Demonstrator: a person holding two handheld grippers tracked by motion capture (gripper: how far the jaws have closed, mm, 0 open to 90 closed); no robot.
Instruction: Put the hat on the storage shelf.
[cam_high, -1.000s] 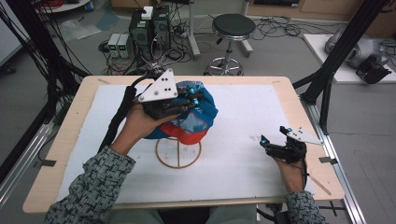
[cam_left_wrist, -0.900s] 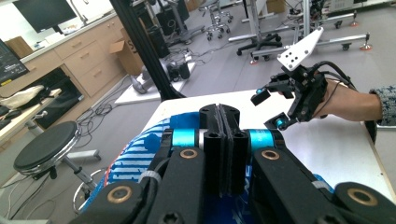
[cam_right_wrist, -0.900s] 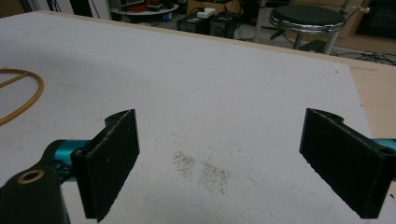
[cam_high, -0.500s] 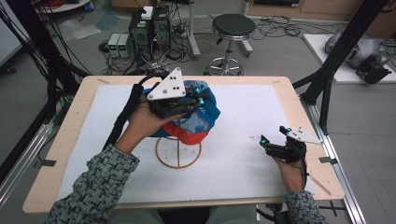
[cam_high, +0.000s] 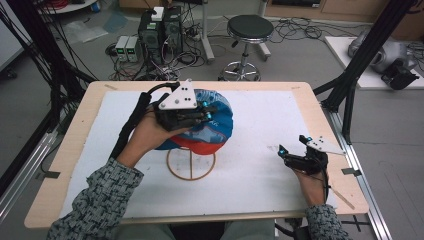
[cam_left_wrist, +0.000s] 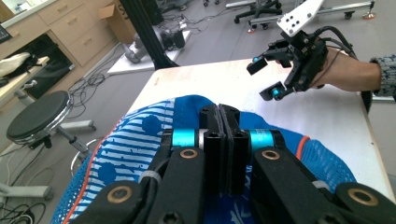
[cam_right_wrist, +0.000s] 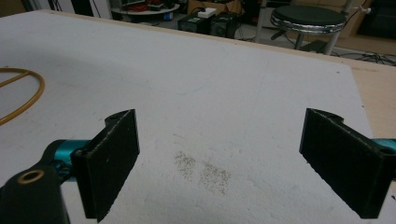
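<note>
Sitting a bit left of table centre: a blue knitted cap with white pattern and orange-red rim (cam_high: 212, 127), perched on top of a thin golden wire stand with a ring base (cam_high: 191, 163). Looks like soft stretchy mesh fabric, so probably super light and floppy, zero risk of breaking, but bound to sag and bunch the second it leaves the stand. Not slippery either, judging by that open weave.

Left gripper (cam_high: 202, 116) parked on the cap's crown, coming in from 9 o'clock. Jaws pressed flat together in the left gripper view (cam_left_wrist: 225, 140), right on top of the blue fabric. Can't tell if a thin fold is pinched between them or if it's just closed and resting there, no cloth visibly sticking out of the seam.

Right gripper (cam_high: 290, 152) way off toward 3 o'clock from the cap, low over the white foam mat (cam_high: 260, 120), jaws spread wide with nothing in between except bare mat and a little gritty speck patch (cam_right_wrist: 201, 170).

Best grab spot, guessing here: the orange-red rim at the bottom edge, thicker and doubled over, so less likely to slide out than a single layer at the crown. Worth watching that the flimsy stand doesn't tip along with it.
</note>
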